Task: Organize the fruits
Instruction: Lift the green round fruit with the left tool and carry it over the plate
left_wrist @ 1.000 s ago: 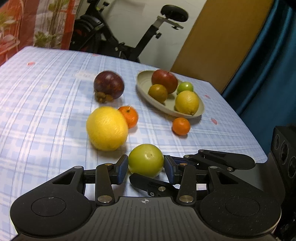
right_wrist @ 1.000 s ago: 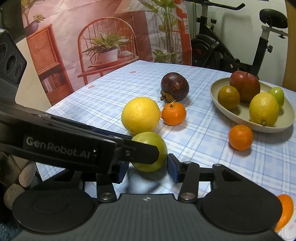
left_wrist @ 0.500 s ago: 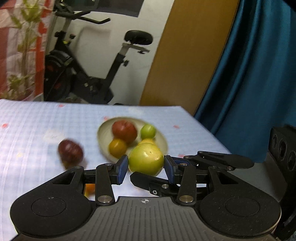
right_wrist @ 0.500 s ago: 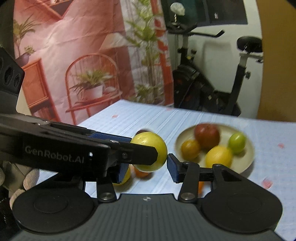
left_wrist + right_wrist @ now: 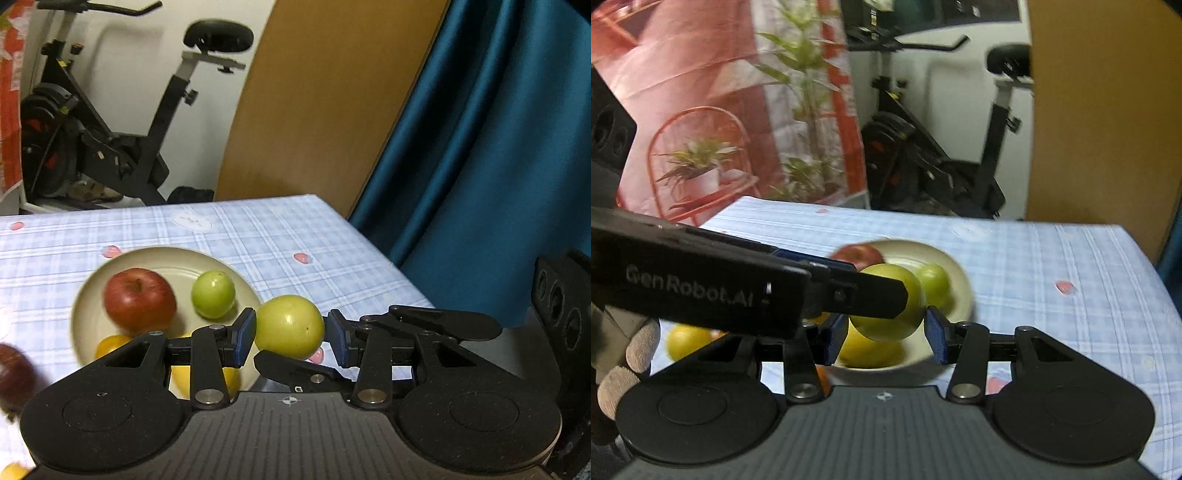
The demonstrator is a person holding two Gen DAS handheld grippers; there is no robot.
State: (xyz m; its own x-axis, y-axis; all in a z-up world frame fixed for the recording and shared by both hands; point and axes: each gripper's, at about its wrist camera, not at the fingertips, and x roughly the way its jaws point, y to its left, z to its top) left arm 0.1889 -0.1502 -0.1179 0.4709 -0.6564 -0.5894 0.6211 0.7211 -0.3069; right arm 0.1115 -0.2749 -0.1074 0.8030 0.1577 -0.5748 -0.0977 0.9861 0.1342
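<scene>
A green-yellow round fruit (image 5: 290, 326) is gripped between the blue pads of both grippers at once, held in the air above the near right rim of the beige plate (image 5: 92, 295). My left gripper (image 5: 291, 334) pinches it from one side, and my right gripper (image 5: 886, 332) from the other; the fruit (image 5: 886, 310) shows in both views. The left gripper's arm (image 5: 738, 291) crosses the right wrist view. On the plate lie a red apple (image 5: 139, 298), a small green fruit (image 5: 213, 293), an orange-yellow fruit (image 5: 110, 343) and a lemon (image 5: 181, 376).
A dark purple mangosteen (image 5: 14, 373) sits left of the plate on the blue checked tablecloth (image 5: 332, 251). A large yellow fruit (image 5: 687, 341) lies at the left. The table's right edge runs beside a teal curtain (image 5: 498, 166). An exercise bike (image 5: 110, 140) stands behind.
Both grippers lifted the green-yellow fruit off the table and carried it forward and right, from beside the large yellow fruit to above the plate's near rim.
</scene>
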